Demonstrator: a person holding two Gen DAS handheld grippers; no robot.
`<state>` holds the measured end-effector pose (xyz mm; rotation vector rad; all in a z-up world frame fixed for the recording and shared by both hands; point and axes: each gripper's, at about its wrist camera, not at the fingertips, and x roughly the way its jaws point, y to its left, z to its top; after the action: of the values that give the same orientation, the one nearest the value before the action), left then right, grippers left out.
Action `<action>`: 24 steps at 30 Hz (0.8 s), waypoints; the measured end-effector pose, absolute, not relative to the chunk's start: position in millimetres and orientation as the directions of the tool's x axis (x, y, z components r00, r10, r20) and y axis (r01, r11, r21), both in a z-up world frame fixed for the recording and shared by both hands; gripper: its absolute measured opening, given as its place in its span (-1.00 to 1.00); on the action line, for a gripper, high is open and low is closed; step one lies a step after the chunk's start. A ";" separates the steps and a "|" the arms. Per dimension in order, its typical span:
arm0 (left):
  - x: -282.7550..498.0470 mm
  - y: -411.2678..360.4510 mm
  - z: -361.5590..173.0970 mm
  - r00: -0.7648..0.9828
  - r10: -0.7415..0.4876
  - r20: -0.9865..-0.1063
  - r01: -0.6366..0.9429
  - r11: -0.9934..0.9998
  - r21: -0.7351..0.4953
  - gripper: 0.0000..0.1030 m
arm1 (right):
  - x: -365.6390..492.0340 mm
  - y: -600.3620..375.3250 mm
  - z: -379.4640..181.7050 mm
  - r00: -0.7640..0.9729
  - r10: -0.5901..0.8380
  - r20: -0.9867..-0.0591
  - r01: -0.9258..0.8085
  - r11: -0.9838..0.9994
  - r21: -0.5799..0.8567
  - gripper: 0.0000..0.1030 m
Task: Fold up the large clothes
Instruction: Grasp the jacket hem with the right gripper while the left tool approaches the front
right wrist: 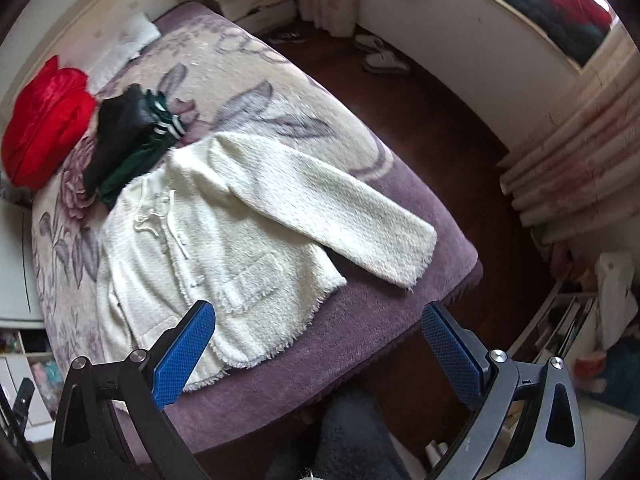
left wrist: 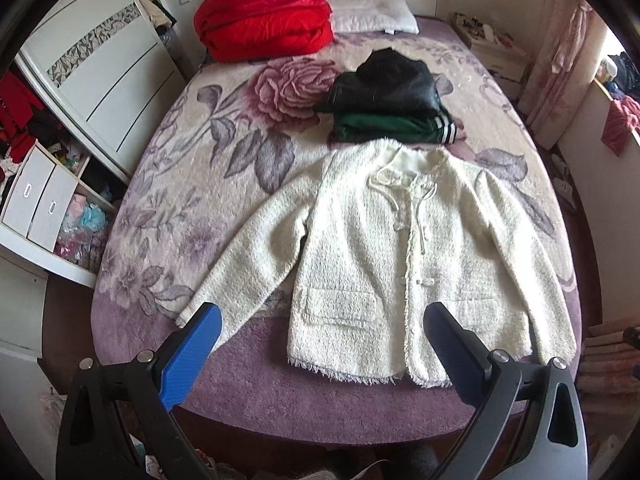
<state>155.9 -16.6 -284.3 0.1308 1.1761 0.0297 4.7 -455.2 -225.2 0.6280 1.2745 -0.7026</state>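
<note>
A fuzzy white jacket (left wrist: 400, 248) lies front up and spread flat on the bed (left wrist: 200, 184), both sleeves out to the sides, hem toward me. It also shows in the right wrist view (right wrist: 240, 232), its right sleeve (right wrist: 344, 208) reaching toward the bed corner. My left gripper (left wrist: 322, 320) is open and empty, held above the jacket's hem. My right gripper (right wrist: 318, 320) is open and empty, above the bed's near edge by the hem's right side.
A folded black garment on a green one (left wrist: 388, 108) lies just behind the jacket's collar. A red quilt (left wrist: 264, 16) and a white pillow (left wrist: 376, 16) lie at the bed head. A wardrobe with drawers (left wrist: 52, 160) stands left; slippers (right wrist: 384, 60) lie on the floor to the right.
</note>
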 end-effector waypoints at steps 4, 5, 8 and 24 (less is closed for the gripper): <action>169.5 -35.3 -358.4 0.280 0.181 -0.943 0.025 0.980 0.195 1.00 | -25.5 -531.8 -367.1 0.062 0.016 -0.998 0.880 0.471 0.062 1.00; 172.9 -39.7 -375.7 0.255 0.190 -0.948 0.026 0.979 0.203 1.00 | -35.6 -547.7 -402.7 0.054 0.061 -0.997 0.908 0.412 0.075 1.00; 180.9 -56.1 -421.5 0.195 0.212 -0.957 0.034 0.974 0.223 1.00 | -66.0 -581.8 -492.6 0.114 0.168 -0.979 0.962 0.226 0.151 0.97; 232.0 -153.1 -535.7 0.145 0.206 -0.968 0.161 0.960 0.228 1.00 | -144.3 -631.3 -647.7 0.418 -0.032 -0.908 0.901 -0.115 0.419 -0.50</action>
<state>232.0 -153.1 -535.7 0.3075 1.4318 0.0329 -144.3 -631.3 -647.7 1.4645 0.8189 -0.9677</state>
